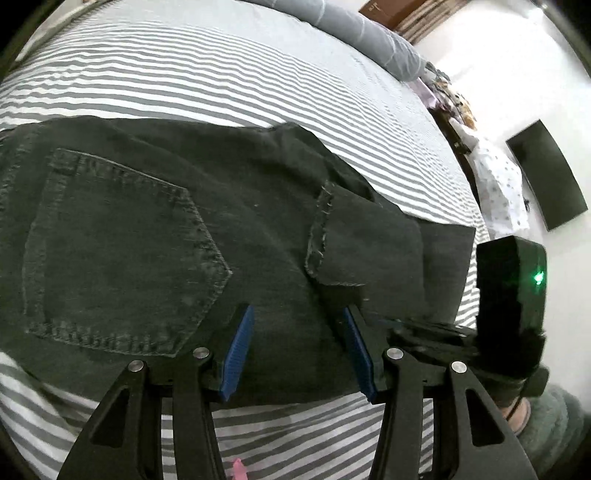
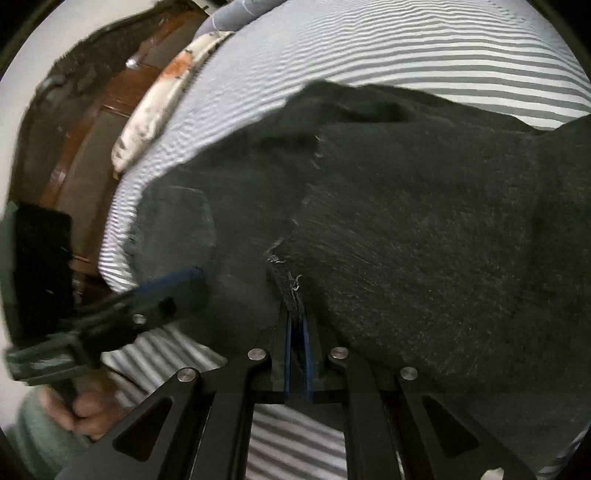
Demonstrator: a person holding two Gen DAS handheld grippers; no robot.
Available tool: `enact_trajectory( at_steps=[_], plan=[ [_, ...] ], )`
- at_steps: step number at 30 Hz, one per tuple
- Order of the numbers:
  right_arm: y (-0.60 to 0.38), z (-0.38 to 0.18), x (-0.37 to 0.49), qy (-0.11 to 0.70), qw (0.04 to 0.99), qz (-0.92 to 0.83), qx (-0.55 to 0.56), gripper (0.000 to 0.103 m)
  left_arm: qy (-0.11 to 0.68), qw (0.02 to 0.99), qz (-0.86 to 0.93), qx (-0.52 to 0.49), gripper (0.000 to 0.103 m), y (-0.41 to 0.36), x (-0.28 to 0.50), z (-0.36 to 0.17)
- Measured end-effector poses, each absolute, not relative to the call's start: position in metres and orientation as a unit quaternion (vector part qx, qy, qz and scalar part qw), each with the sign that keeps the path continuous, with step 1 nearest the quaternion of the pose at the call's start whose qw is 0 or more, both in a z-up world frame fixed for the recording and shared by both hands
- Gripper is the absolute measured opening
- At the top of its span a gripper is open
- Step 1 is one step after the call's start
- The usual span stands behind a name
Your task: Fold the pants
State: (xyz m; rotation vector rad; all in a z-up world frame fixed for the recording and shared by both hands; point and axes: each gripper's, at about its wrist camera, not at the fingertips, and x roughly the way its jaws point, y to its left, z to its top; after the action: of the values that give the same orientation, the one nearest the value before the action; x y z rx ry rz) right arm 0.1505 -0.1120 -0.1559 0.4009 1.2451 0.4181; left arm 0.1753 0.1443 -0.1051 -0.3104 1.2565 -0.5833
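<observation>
A home bedroom, probably: striped bed sheet (image 1: 221, 74), pillow (image 1: 369, 33), wall-mounted television (image 1: 546, 173).

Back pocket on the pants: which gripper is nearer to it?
Left. The left gripper hovers open just right of the back pocket; the right gripper is shut on the pants at a hem, farther away.

Right wrist view smeared by motion blur; pants (image 2: 424, 229) run off its right edge, I can't see the hem inside the jaws.
</observation>
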Motion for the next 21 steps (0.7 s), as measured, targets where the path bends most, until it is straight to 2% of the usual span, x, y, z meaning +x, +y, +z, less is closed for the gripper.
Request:
enact_trajectory(
  at_steps=[2,4,6,8,14,21],
  plan=[
    [-0.114,-0.160,0.150,0.575,0.773,0.190,0.190,0.012,0.579,0.753,-0.277,-0.142,0.051,0.140,0.175,-0.106],
    [-0.118,-0.160,0.146,0.572,0.769,0.197,0.204,0.023,0.585,0.743,-0.286,-0.152,0.051,0.138,0.176,-0.108],
    [-0.125,-0.154,0.135,0.566,0.773,0.196,0.212,0.041,0.590,0.735,-0.291,-0.165,0.051,0.138,0.177,-0.111],
    [-0.130,-0.148,0.123,0.555,0.779,0.197,0.213,0.047,0.592,0.731,-0.294,-0.173,0.051,0.140,0.178,-0.112],
    [-0.155,-0.160,0.078,0.565,0.764,0.182,0.253,0.047,0.615,0.706,-0.300,-0.183,0.051,0.132,0.177,-0.123],
    [-0.184,-0.174,0.066,0.554,0.756,0.140,0.319,0.046,0.630,0.701,-0.281,-0.182,0.051,0.116,0.182,-0.135]
  ],
)
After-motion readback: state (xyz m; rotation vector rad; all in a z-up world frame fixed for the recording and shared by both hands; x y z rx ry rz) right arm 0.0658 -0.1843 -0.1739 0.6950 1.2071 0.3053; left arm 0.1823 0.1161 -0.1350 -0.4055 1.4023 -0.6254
